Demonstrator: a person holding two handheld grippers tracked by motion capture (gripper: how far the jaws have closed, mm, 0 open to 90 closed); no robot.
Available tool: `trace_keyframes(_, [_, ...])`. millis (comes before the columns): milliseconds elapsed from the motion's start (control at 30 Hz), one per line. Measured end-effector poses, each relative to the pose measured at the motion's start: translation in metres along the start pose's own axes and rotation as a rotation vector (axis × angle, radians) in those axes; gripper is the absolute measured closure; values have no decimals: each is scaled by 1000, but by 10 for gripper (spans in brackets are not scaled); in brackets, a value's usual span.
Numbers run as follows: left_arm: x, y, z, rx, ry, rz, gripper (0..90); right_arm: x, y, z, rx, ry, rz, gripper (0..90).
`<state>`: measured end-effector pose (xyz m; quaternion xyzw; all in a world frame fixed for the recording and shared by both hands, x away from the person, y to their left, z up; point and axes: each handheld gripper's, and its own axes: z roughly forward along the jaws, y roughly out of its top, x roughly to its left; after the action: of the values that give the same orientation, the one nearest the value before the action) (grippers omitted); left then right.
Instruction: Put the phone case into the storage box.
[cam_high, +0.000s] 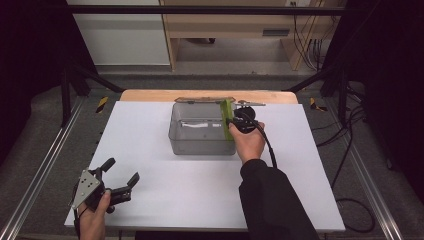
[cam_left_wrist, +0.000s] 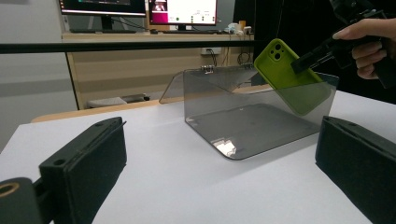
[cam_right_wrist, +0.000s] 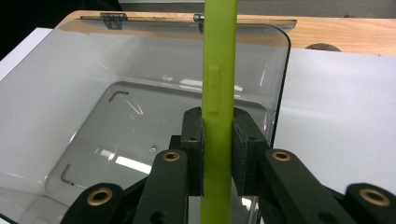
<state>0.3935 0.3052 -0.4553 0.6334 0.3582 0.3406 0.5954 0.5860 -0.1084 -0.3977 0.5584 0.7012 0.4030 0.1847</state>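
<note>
A lime-green phone case (cam_high: 227, 118) (cam_left_wrist: 286, 70) (cam_right_wrist: 218, 84) stands on edge, half lowered into the right side of a clear smoky plastic box (cam_high: 200, 145) (cam_left_wrist: 252, 133) (cam_right_wrist: 70, 116). My right gripper (cam_high: 233, 121) (cam_right_wrist: 218, 154) is shut on the case, its pads clamping both flat faces; in the left gripper view the same gripper (cam_left_wrist: 303, 63) comes in from the upper right. My left gripper (cam_high: 121, 172) (cam_left_wrist: 224, 186) rests open near the table's front left corner, nothing between its jaws.
The box's hinged lid (cam_high: 204, 100) (cam_left_wrist: 172, 88) lies open behind it at the table's far edge. White table surface (cam_high: 150, 150) surrounds the box. Beyond stand a wooden desk (cam_high: 225, 30) and monitors (cam_left_wrist: 182, 11); cables trail at the right.
</note>
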Motion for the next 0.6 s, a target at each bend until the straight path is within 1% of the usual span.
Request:
trace_keyframes(300, [-1,0,0,-2,-3,3,18,-3,-3,3,14,-8,7,771])
trace_keyframes(433, [-1,0,0,-2,-5,4,18,-5,-5,4,19,5,36,771])
trace_keyframes(600, [-1,0,0,-2,-8,7,19,-4,-5,5,20,7,31,770])
